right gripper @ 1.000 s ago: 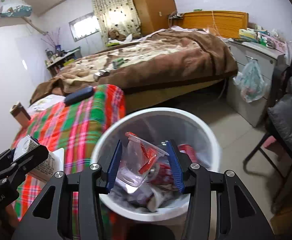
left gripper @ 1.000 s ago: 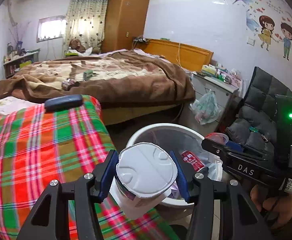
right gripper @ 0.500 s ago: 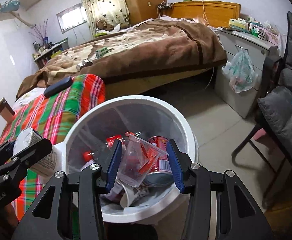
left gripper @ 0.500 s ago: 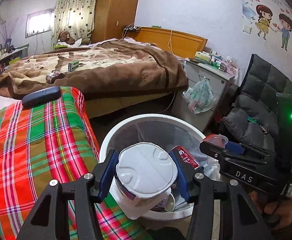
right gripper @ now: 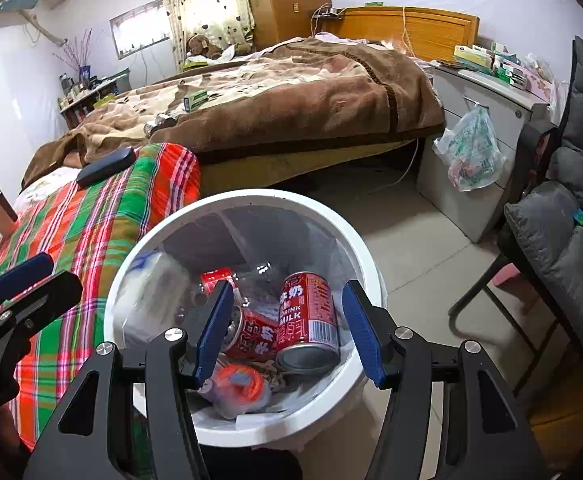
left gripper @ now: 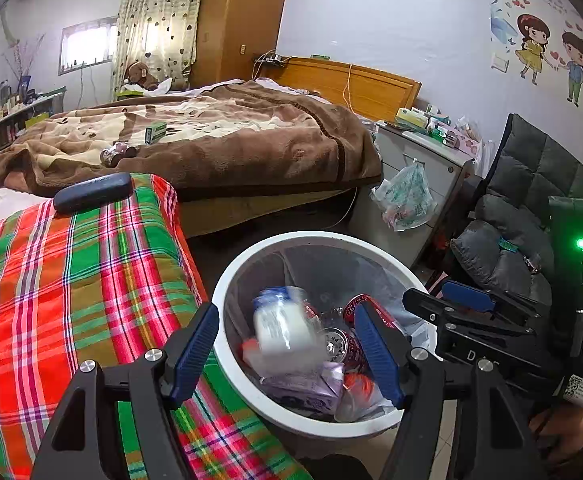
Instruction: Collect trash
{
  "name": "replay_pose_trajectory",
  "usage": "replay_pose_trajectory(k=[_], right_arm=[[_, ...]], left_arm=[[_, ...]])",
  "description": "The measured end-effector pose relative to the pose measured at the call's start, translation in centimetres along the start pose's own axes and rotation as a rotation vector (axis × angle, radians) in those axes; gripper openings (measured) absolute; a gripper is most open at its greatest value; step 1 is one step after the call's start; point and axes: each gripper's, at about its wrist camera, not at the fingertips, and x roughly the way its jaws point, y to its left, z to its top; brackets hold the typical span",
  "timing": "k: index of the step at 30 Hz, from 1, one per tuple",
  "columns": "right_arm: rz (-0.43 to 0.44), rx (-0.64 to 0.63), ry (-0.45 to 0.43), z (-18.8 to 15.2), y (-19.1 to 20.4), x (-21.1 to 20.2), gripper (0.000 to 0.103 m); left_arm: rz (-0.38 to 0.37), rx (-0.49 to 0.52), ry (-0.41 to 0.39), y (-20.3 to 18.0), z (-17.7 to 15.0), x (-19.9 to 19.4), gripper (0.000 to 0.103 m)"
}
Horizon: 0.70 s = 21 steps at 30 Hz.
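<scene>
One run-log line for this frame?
left tool: opening, nothing gripped | right tool: opening, nothing gripped | white cup: blurred, in bin

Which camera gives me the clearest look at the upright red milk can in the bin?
The right wrist view: the red milk can sits unblocked between the open fingers, label readable. In the left wrist view the same can is partly hidden behind the left gripper's right finger.

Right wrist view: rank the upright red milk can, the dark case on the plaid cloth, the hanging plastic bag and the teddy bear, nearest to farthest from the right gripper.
From the right gripper, whose jaws are opening:
1. Red milk can, in the bin between the fingers.
2. Dark case, upper left on the plaid cloth.
3. Plastic bag, right, on the cabinet; close to the case, so uncertain.
4. Teddy bear, far back by the curtain.
</scene>
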Motion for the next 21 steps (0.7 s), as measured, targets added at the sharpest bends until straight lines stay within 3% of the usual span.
replay_pose_trajectory(k=[13,21], right_arm=[[0.041,0.024,-0.054,-1.2,1.3,-1.9,0.059],[0.050,0.005,-0.098,-2.3,2.6,-3.5,0.059]], left_arm=[[0.043,-0.001,-0.047,0.6,-1.5,-3.7,0.070],[0.133,0.011,-0.070,0.7,-3.7,-6.3,0.070]])
